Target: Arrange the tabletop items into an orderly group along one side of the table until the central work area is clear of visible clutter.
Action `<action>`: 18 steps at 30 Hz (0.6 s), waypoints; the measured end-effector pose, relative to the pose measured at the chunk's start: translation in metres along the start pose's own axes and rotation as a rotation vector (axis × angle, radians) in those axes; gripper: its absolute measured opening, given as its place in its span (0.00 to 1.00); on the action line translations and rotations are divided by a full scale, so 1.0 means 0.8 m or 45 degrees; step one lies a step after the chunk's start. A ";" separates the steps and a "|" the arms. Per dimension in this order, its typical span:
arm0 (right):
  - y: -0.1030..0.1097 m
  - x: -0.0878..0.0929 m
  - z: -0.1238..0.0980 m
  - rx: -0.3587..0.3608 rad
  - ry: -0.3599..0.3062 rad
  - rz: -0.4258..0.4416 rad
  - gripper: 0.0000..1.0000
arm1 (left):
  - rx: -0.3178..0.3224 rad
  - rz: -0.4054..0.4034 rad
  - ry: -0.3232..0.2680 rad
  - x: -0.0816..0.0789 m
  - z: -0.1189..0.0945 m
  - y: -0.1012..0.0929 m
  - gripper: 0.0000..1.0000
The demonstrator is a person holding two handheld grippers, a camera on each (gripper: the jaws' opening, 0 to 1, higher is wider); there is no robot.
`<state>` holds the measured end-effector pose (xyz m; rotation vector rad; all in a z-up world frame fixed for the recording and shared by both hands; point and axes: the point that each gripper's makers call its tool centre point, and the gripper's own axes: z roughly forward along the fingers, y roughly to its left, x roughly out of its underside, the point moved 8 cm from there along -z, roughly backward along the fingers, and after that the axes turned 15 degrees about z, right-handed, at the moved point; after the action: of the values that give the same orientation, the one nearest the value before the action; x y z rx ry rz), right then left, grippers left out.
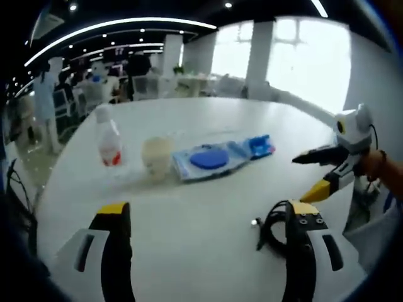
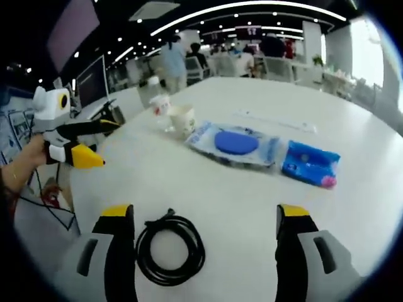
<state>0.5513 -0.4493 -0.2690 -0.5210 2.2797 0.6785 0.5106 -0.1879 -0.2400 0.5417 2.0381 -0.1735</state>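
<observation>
Coiled black cable (image 2: 170,246) half-hidden behind spread left claw (image 1: 206,239); right claw (image 2: 206,242) spread too.

The white surface (image 2: 352,214) carries a coiled black cable (image 2: 170,246), a blue-and-clear plastic package (image 2: 238,145), a paper cup (image 2: 183,119) and a small bottle (image 1: 109,139) with a red label.
</observation>
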 end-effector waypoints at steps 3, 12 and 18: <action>0.001 0.008 0.000 -0.008 0.023 -0.031 0.89 | 0.004 -0.012 -0.004 0.003 -0.009 -0.002 0.99; -0.001 0.034 0.003 -0.043 0.072 -0.030 0.80 | 0.028 -0.021 -0.056 0.006 -0.036 -0.016 0.99; -0.001 0.045 0.003 -0.043 0.094 -0.037 0.78 | 0.024 -0.025 -0.060 0.011 -0.051 -0.020 0.99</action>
<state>0.5288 -0.4545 -0.2965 -0.6036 2.3281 0.6946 0.4671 -0.1857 -0.2282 0.5249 1.9982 -0.2152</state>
